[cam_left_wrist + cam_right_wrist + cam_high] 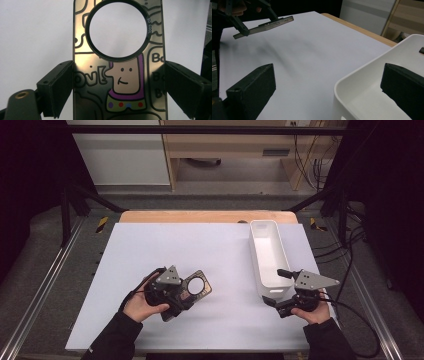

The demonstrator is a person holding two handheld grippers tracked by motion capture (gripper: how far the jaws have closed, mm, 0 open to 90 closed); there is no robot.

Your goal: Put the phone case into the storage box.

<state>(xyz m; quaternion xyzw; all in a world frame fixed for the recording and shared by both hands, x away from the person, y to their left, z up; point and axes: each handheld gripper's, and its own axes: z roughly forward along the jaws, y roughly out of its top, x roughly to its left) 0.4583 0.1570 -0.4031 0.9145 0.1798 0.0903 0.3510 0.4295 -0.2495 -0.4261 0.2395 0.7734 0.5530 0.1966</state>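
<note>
Left gripper [186, 292] fingers pinch the phone case [117, 75] — right gripper [285, 292] fingers spread.

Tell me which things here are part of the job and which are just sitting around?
Part of the job:
- phone case, clamped in the left gripper and lifted off the table
- white bin, with the open right gripper at its near end

Just sitting around:
- white table sheet
- wooden cabinet behind the table

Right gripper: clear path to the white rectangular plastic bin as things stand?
Probably yes. The right gripper sits open at the white rectangular plastic bin's near end, one jaw already over its rim, nothing between them.
</note>
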